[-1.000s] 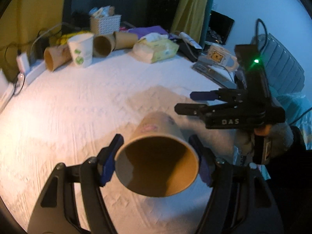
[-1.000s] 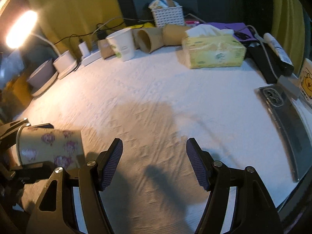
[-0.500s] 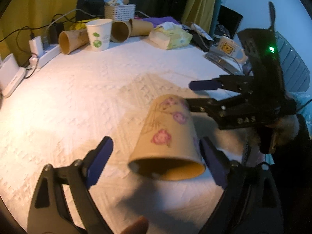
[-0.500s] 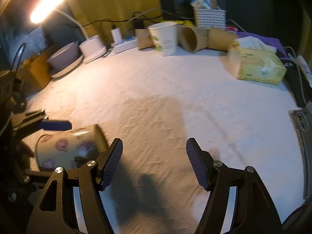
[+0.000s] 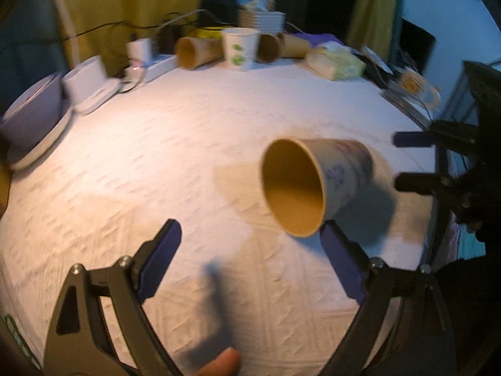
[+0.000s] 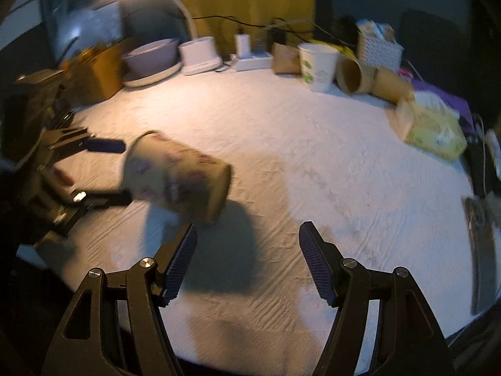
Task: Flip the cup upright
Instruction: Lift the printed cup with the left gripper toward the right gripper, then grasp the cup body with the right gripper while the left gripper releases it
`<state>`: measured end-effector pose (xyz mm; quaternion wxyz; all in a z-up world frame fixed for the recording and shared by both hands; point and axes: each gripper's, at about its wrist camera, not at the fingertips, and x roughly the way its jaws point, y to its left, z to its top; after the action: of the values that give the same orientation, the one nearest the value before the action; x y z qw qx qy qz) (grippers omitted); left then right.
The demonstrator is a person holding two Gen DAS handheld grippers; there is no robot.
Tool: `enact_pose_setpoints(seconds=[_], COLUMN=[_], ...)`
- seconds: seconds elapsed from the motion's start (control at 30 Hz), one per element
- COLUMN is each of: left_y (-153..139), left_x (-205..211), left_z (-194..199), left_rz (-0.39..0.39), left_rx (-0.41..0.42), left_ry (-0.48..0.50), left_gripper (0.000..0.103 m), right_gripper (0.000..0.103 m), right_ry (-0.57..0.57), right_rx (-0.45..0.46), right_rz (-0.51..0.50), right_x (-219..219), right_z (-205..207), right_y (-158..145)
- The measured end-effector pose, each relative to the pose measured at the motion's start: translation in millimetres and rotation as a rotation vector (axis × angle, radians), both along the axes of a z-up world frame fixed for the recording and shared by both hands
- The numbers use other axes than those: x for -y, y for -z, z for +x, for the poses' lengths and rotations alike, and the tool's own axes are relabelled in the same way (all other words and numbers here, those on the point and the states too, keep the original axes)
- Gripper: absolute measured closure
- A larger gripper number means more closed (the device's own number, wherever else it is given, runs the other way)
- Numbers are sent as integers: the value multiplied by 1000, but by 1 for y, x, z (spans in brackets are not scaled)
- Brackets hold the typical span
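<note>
A paper cup with purple flower prints (image 5: 316,185) lies on its side on the white cloth, its open mouth turned toward the left wrist camera. It also shows blurred in the right wrist view (image 6: 178,177), base toward the right gripper. My left gripper (image 5: 250,257) is open and empty, its right pad close to the cup's rim. My right gripper (image 6: 247,266) is open and empty, just in front of the cup's base. It shows in the left wrist view (image 5: 416,159) beyond the cup.
At the table's back stand a white cup with green print (image 5: 239,48), several brown cups lying down (image 5: 197,51), a tissue pack (image 5: 335,62), a basket (image 6: 379,50), a power strip and bowls (image 6: 150,56). A phone (image 6: 479,235) lies at the right edge.
My left gripper opened and let the flowered cup go; the cup now lies on the cloth, off to its right. Both grippers swung and the views shifted.
</note>
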<state>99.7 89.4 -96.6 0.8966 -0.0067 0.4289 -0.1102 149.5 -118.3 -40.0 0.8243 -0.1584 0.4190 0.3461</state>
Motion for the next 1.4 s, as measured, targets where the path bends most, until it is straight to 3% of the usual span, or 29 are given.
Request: enact_pose_setpoints(seconds=[0.3, 0.53, 0.8, 1.03, 1.27, 1.4], left_y=[-4, -1, 4, 4, 2, 2], left_x=[-28, -48, -54, -62, -59, -51], left_z=[-6, -4, -1, -2, 7, 11], left_rz=[-87, -155, -157, -177, -197, -208], left_rx=[56, 60, 67, 77, 69, 65], left_ry=[-127, -188, -212, -249, -267, -267], left_gripper=[12, 12, 12, 12, 12, 12], right_gripper=[32, 32, 32, 38, 39, 39], right_ry=[-287, -437, -560, -476, -207, -97], right_rx=[117, 61, -97, -214, -161, -86], right_rz=[-134, -240, -335, -198, -19, 53], right_x=[-68, -108, -134, -131, -101, -86], right_z=[-7, 2, 18, 54, 100, 113], right_y=[-7, 6, 28, 27, 21, 25])
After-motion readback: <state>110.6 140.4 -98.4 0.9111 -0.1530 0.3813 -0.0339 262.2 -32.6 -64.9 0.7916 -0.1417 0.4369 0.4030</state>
